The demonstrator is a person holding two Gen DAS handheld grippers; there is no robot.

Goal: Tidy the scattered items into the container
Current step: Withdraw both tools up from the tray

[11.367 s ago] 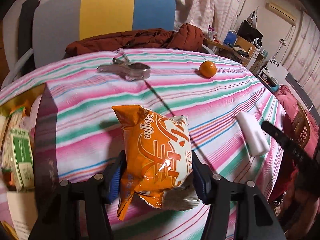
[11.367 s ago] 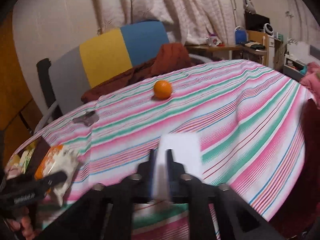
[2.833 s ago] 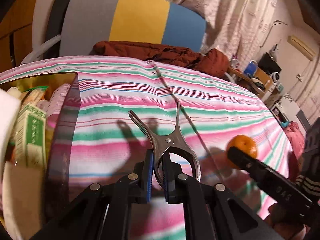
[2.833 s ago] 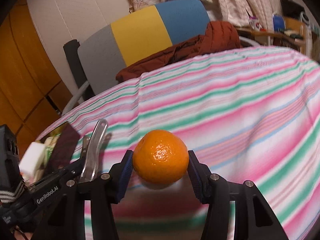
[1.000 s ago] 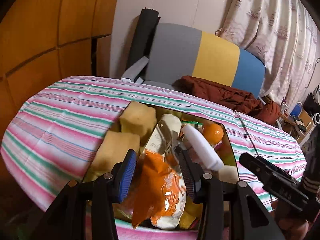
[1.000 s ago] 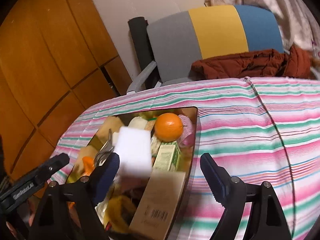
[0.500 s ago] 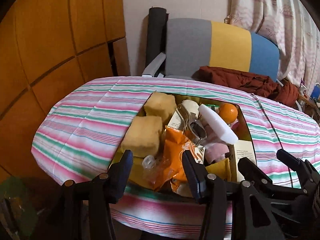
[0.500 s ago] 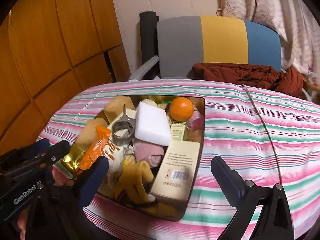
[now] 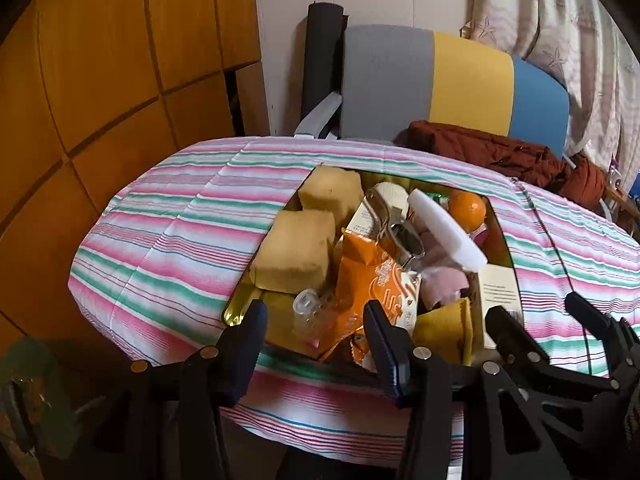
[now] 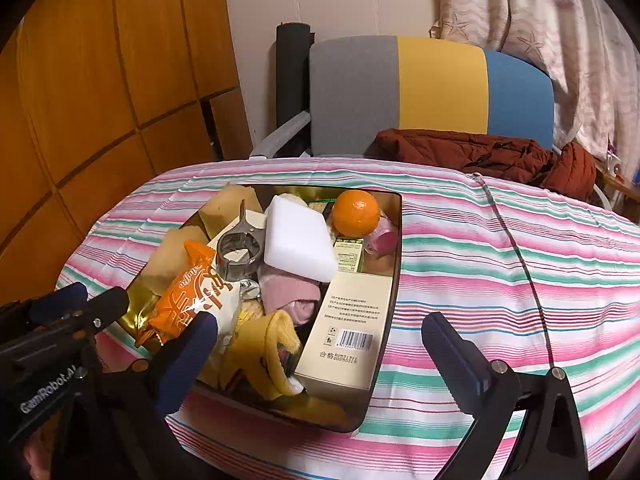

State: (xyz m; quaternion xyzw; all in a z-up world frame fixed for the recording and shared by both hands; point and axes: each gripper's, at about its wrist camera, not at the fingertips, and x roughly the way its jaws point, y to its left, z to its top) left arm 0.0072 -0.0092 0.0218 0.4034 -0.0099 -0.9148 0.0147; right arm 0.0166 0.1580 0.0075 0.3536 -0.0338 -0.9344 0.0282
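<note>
The gold tin container (image 10: 396, 240) sits on the striped tablecloth, packed with items. Inside lie the orange (image 10: 356, 212), the white block (image 10: 300, 244), the metal clamp (image 10: 240, 250) and the orange snack bag (image 10: 192, 292). My right gripper (image 10: 320, 350) hovers open and wide above the tin's near end, holding nothing. In the left wrist view my left gripper (image 9: 318, 336) is open and empty over the tin's near rim (image 9: 236, 308), with the snack bag (image 9: 368, 280), clamp (image 9: 396, 228), block (image 9: 444, 232) and orange (image 9: 467, 209) beyond it. The right gripper's fingers (image 9: 516, 336) show beside it.
The tin also holds yellow sponges (image 9: 296, 248), a cream box (image 10: 352, 328), and pink and yellow socks. A grey, yellow and blue chair (image 10: 432, 88) with a brown jacket (image 10: 480, 156) stands behind the table. Wooden panels (image 10: 100, 80) line the left wall. Striped cloth (image 10: 500, 280) spreads to the right.
Both grippers have drawn back from the tin, which now shows whole. The right jaws spread wider and the white block, close by the right gripper's finger a second ago, lies in the tin.
</note>
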